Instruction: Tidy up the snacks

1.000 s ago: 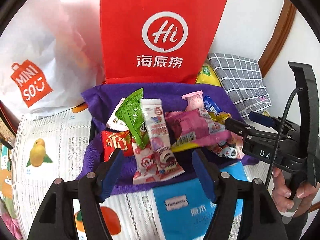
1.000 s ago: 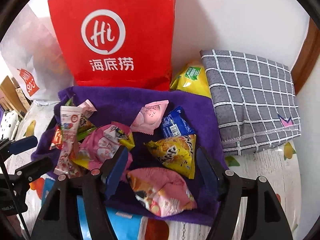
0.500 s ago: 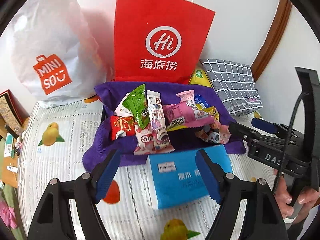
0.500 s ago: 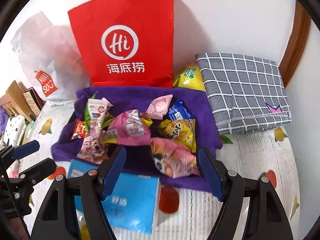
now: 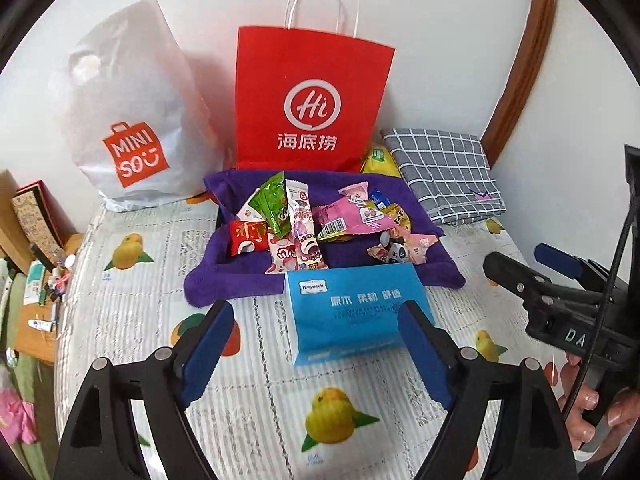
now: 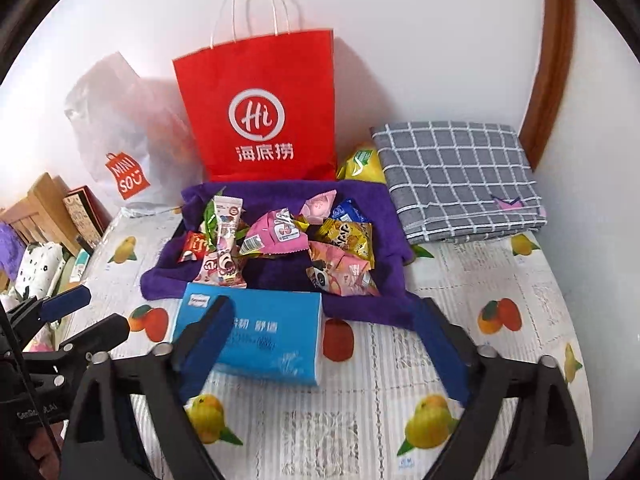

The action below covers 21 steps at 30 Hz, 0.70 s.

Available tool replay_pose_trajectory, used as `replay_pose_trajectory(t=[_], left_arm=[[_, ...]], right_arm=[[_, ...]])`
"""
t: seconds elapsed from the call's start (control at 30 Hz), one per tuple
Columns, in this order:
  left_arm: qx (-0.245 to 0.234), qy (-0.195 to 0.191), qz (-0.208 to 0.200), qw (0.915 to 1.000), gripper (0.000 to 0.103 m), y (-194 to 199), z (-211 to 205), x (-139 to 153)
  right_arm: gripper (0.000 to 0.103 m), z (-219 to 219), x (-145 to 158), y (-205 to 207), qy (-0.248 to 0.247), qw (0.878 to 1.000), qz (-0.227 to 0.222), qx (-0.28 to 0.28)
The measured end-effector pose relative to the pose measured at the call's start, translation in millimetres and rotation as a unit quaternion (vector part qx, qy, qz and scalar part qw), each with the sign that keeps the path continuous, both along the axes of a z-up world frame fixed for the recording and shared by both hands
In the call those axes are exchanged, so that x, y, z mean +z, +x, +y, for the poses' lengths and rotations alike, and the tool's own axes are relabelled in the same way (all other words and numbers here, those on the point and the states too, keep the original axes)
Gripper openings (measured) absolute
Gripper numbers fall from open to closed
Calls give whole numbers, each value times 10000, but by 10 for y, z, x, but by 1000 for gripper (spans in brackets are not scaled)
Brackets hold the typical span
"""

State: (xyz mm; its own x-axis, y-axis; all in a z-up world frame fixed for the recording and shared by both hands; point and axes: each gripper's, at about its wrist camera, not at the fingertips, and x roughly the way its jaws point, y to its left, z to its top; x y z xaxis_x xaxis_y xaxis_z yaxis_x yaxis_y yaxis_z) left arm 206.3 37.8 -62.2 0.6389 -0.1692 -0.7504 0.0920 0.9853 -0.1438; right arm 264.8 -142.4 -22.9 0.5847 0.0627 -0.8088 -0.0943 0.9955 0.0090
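Note:
Several snack packets point(image 5: 316, 224) lie piled on a purple towel point(image 5: 224, 280) on the fruit-print cloth; the pile also shows in the right wrist view point(image 6: 280, 240) on the towel point(image 6: 280, 272). A red paper bag point(image 5: 308, 100) stands behind it, also in the right wrist view point(image 6: 264, 108). A blue tissue pack point(image 5: 352, 308) lies in front of the towel. My left gripper point(image 5: 316, 356) is open and empty, back from the tissue pack. My right gripper point(image 6: 324, 352) is open and empty, above the tissue pack point(image 6: 260, 336) and the cloth.
A white Miniso bag point(image 5: 132, 120) stands at the back left. A folded grey checked cloth point(image 6: 460, 176) lies at the back right, with a yellow packet point(image 6: 360, 164) beside the red bag. Boxes and clutter point(image 5: 32, 240) sit past the left edge.
Both grippers have pulled back and up from the snack pile. The tissue pack and more of the cloth have come into view. Both stay open and empty.

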Motion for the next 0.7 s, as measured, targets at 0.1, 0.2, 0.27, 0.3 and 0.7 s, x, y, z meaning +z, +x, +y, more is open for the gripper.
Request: replay_pose_trajectory(t=[0.1,0.2,0.27,0.3,0.7], left_arm=[[29,35,-116,9999,87,-171,-10,82],[65,85,-276,9996,90,-385,-29,162],[68,147,-390,9991,95,-534,-56,202],[90,190,-461,9987,96,-607,-68,221],[237,409,-878,9950,99,-1301,-221,287]], right_arm=[[95,-22,87,-200,-106,9998,-138,-67],[97,-60,180,-430,-66,9996,-256,-94],[99,-68,235,-549,-105,9993,-355,-72],[100,-70,269,-619,-150,9990,-415,-76],[102,-174,470,-1350,-102,9962,-851,-116]])
